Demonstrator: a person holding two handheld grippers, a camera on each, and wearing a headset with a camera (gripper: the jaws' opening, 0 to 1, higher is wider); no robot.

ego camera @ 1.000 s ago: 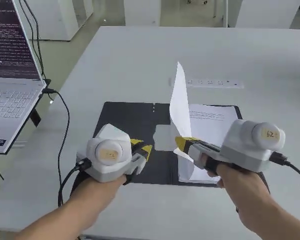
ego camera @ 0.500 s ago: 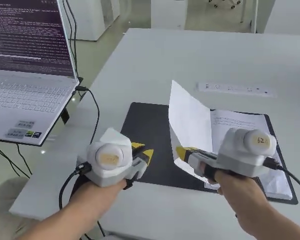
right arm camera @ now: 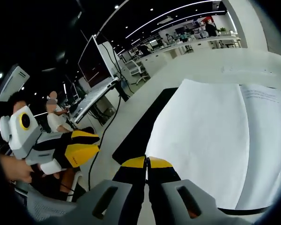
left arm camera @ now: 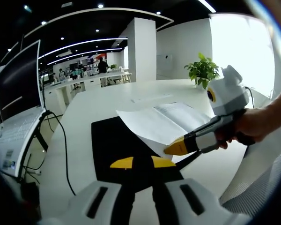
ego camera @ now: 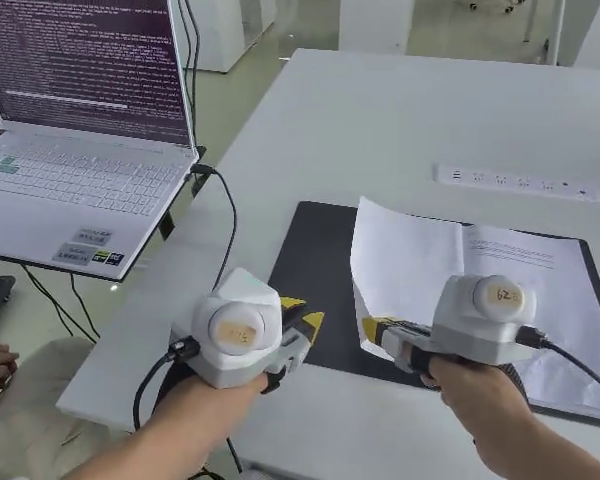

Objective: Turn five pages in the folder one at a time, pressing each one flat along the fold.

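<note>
Head view: the page, a white sheet, is lifted and bowed over the left half of the open black folder. The folder lies flat on the white table. The sheet's bound side sits at the fold in the middle of the folder. The fold runs away from the person, from the near edge toward the far edge. The sheet's free edge hangs to the left of the fold, above the bare black cover and not yet touching it. The remaining pages lie flat on the right half.

The right gripper has its yellow-tipped jaws clamped on the near corner of the free edge. The right gripper view shows the sheet spreading up and away from the closed tips. The left gripper hovers just beside the folder's near left corner, jaws together and holding nothing. It is the nearer of the two to the cover where the sheet looks set to land. From either gripper, the fold lies ahead and to the right.

A laptop sits beyond the table's left edge, and a power strip lies beyond the folder.

A second ago the sheet stood almost upright over the fold. It now leans well to the left and sits lower. The camera has also swung left, bringing more of the laptop into view.
</note>
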